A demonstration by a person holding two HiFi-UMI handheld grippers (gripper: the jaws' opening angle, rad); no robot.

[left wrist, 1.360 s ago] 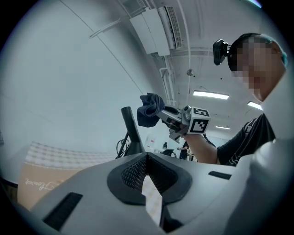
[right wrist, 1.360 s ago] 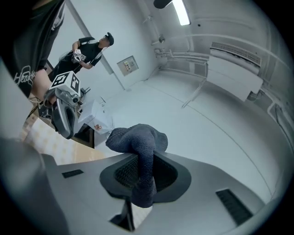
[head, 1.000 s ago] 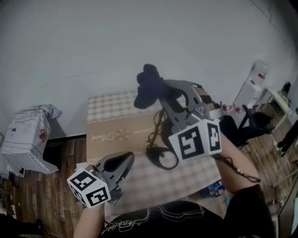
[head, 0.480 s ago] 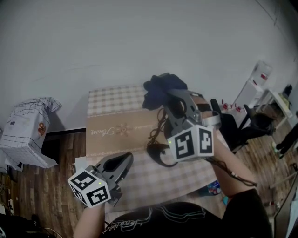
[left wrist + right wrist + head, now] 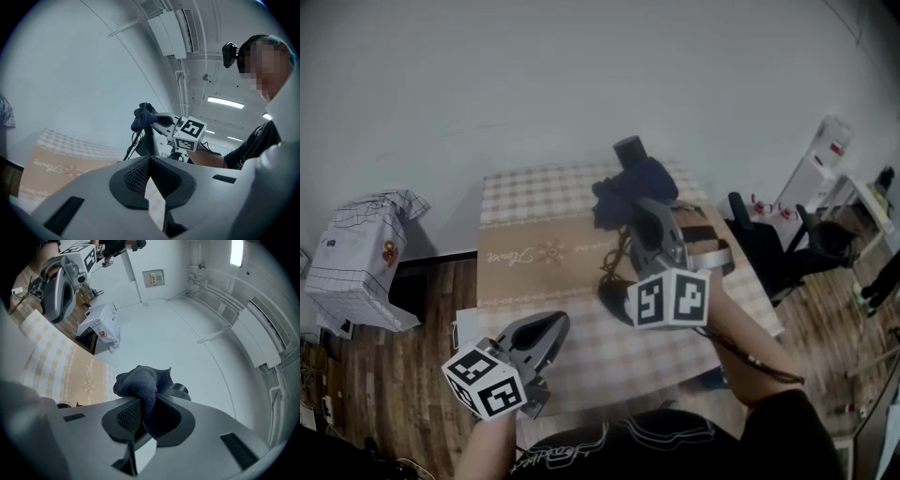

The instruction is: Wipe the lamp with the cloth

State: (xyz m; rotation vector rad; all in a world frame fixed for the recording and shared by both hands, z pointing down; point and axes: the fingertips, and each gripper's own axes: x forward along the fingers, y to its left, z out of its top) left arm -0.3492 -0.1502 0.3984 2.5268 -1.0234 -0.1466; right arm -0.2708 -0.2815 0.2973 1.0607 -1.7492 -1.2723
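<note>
A black desk lamp stands on the table, its round base [image 5: 612, 302] below my right gripper and its dark top end [image 5: 628, 148] poking up past the cloth. My right gripper [image 5: 639, 202] is shut on a dark blue cloth [image 5: 635, 184], which is pressed against the lamp's upper part. In the right gripper view the cloth [image 5: 142, 382] bunches out of the jaws of the right gripper [image 5: 144, 405], and the lamp end [image 5: 181, 389] sits just behind it. My left gripper [image 5: 553, 325] hangs shut and empty at the table's near left, away from the lamp. The left gripper [image 5: 150, 160] faces the lamp stem [image 5: 146, 143].
The table [image 5: 534, 192] has a checked cover with a beige band [image 5: 525, 258]. The lamp's black cable [image 5: 611, 258] loops beside the base. A white box [image 5: 358, 267] stands on the wooden floor at left. A dark chair [image 5: 769, 246] and white furniture [image 5: 825, 159] stand at right.
My right gripper has carried the cloth to the right and slightly down along the lamp, and the lamp's top end now shows above it. The left gripper has stayed put.
</note>
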